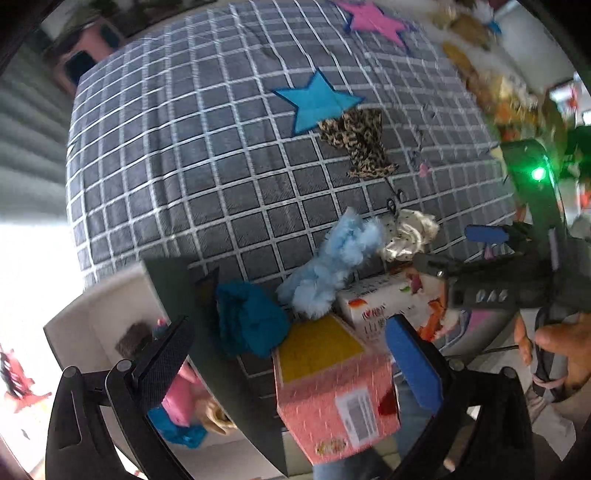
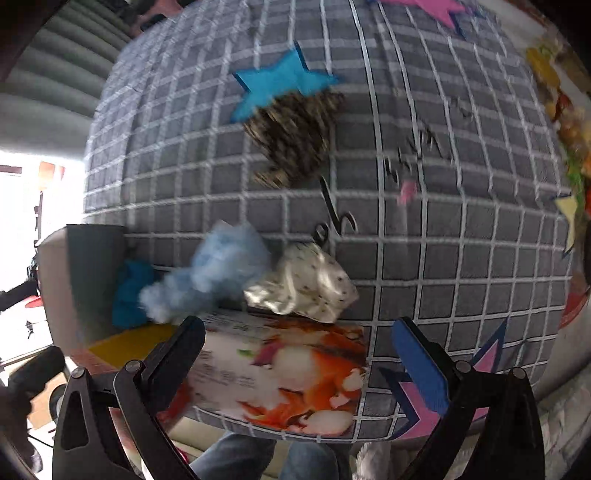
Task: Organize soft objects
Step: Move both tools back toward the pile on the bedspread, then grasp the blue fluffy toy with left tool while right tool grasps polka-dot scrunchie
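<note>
Your jaws stand apart on both the left gripper (image 1: 291, 360) and right gripper (image 2: 299, 354), holding nothing. On the checked bench cloth (image 1: 192, 155), the fluffy light-blue scrunchie (image 1: 332, 262) touches the cream dotted scrunchie (image 1: 408, 236); the teal scrunchie (image 1: 247, 319) lies just beside the pink box (image 1: 332, 391).

Leopard-print fabric scrunchie (image 2: 295, 136), upper centre: motion-blurred, pattern unreadable. Pink foam star (image 2: 432, 9): cut by top edge. Pink speckled cardboard box (image 1: 332, 398): label text illegible.
</note>
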A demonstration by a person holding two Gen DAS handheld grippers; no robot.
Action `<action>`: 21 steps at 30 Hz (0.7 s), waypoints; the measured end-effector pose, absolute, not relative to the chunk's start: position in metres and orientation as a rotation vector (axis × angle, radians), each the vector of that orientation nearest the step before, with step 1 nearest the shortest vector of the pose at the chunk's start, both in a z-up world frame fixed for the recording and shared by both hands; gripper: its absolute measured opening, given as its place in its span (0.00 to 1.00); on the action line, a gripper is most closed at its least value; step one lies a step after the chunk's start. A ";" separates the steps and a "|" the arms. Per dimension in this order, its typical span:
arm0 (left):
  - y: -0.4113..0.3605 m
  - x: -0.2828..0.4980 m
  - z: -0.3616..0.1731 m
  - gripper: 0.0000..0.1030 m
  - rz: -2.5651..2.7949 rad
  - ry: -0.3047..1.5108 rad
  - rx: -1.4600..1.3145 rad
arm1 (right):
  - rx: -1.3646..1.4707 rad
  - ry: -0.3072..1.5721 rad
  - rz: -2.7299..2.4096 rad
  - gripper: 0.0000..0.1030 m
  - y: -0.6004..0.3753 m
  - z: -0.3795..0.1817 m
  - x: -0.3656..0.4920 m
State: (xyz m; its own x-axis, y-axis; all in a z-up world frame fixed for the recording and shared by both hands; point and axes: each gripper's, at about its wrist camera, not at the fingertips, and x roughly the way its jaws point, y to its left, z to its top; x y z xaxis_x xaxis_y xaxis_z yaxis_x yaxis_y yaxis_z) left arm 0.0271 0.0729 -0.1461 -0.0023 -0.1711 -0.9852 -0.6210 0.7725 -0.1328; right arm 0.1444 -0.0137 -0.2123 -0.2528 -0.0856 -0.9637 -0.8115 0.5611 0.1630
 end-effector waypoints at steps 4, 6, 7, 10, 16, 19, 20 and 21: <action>0.079 0.046 -0.166 1.00 0.369 1.646 -0.637 | -0.807 1.725 0.830 0.99 -0.014 -0.245 0.140; 0.080 0.053 -0.176 1.00 0.356 1.684 -0.624 | -0.832 1.716 0.838 0.99 -0.010 -0.257 0.137; 0.080 0.057 -0.183 1.00 0.354 1.711 -0.607 | -0.850 1.699 0.840 0.99 -0.007 -0.263 0.136; 0.075 0.069 -0.202 1.00 0.328 1.785 -0.552 | -0.915 1.648 0.822 0.99 0.000 -0.277 0.137; 0.054 0.097 -0.247 1.00 0.209 1.910 -0.464 | -0.879 1.535 0.660 0.99 -0.021 -0.281 0.191; 0.041 0.108 -0.269 1.00 0.165 1.962 -0.389 | -0.774 1.586 0.578 0.99 -0.048 -0.282 0.226; 0.037 0.111 -0.276 1.00 0.148 1.975 -0.367 | -0.724 1.605 0.564 0.99 -0.058 -0.280 0.238; 0.033 0.113 -0.280 1.00 0.136 1.982 -0.355 | -0.688 1.613 0.561 0.99 -0.065 -0.278 0.245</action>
